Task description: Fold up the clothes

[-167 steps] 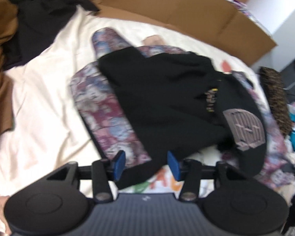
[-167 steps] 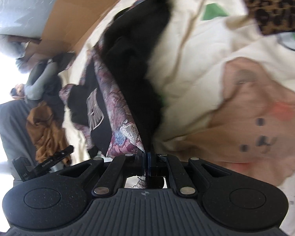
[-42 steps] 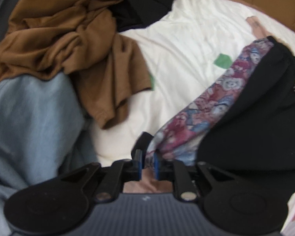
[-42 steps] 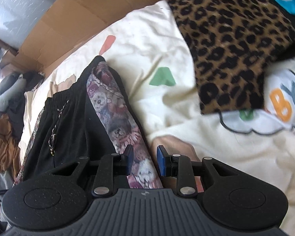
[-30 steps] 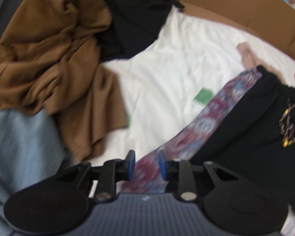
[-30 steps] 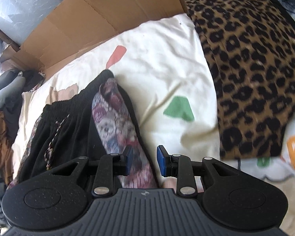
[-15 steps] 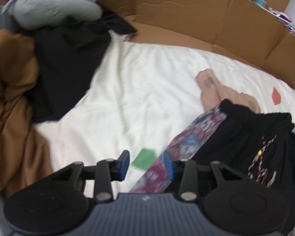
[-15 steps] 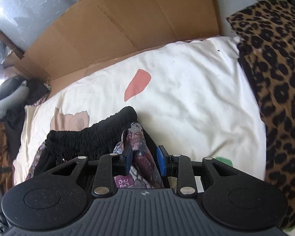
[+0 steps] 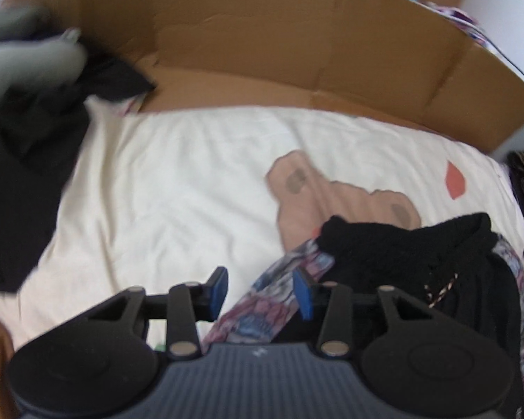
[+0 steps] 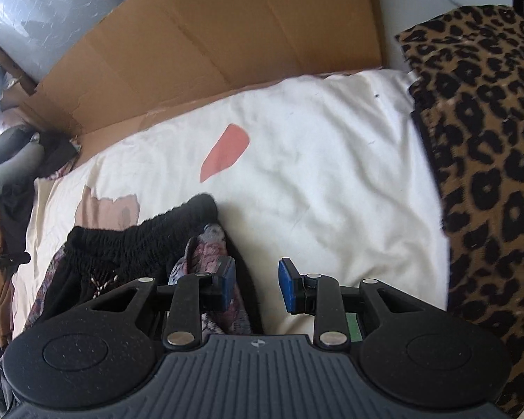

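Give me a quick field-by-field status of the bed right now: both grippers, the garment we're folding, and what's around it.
left gripper: jaws open, floral edge of the garment lying between them, not clamped
right gripper: jaws open, floral fabric by its left finger, nothing held
garment: black with gathered waistband and floral lining, lying on the sheet
sheet: cream, with printed shapes
cardboard: stands along the far edge of the bed
leopard-print fabric: right of the sheet
dark clothes pile: left side, unfolded

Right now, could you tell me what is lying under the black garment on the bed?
A floral patterned cloth pokes out beneath the black garment, on the cream sheet. How far it extends under the black fabric is hidden.
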